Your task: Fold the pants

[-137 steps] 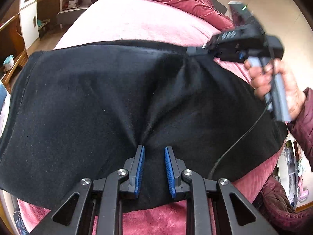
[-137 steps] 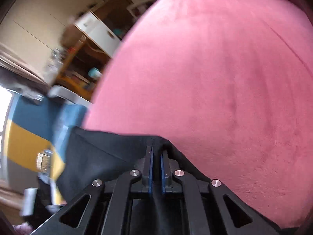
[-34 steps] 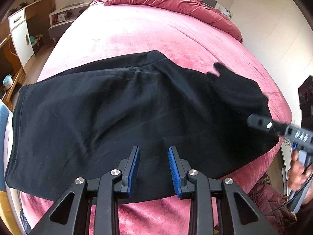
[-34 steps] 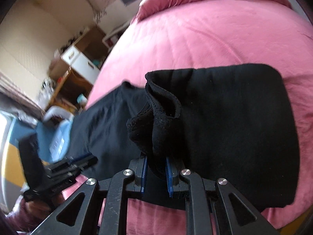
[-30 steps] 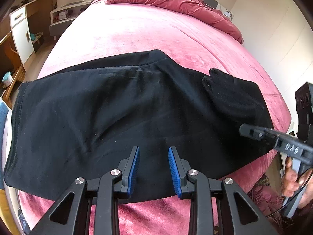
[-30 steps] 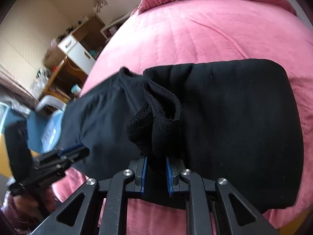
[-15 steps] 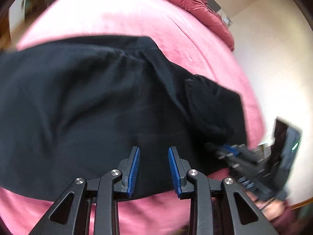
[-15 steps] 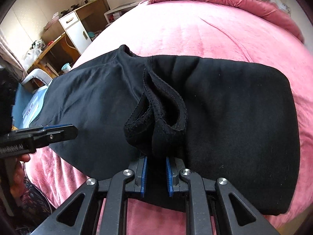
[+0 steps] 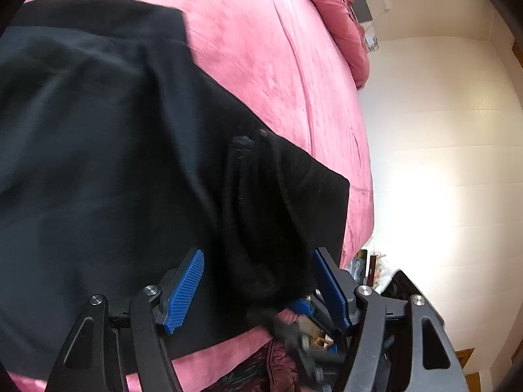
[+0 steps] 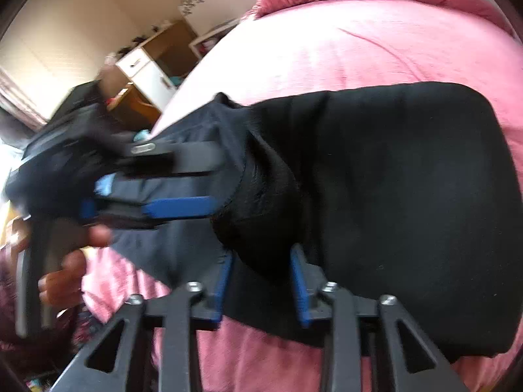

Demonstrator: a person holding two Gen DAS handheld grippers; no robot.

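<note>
left tool (image 10: 183, 179): motion-blurred | pants (image 9: 98, 163): cut off left | furniture (image 10: 147, 72): blurred

No text, label, brand, number or sign can be read in either view; the small oval plate on the left gripper (image 10: 178, 176), seen from the right wrist, is too blurred to read

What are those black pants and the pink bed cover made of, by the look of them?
The black pants look like a soft matte knit, perhaps cotton jersey or fleece: no sheen, limp rounded folds, a thick bunched hem. The pink bed cover looks like plush velvet or fleece: a short nap with lighter and darker streaks. The exact fibre cannot be told.
</note>
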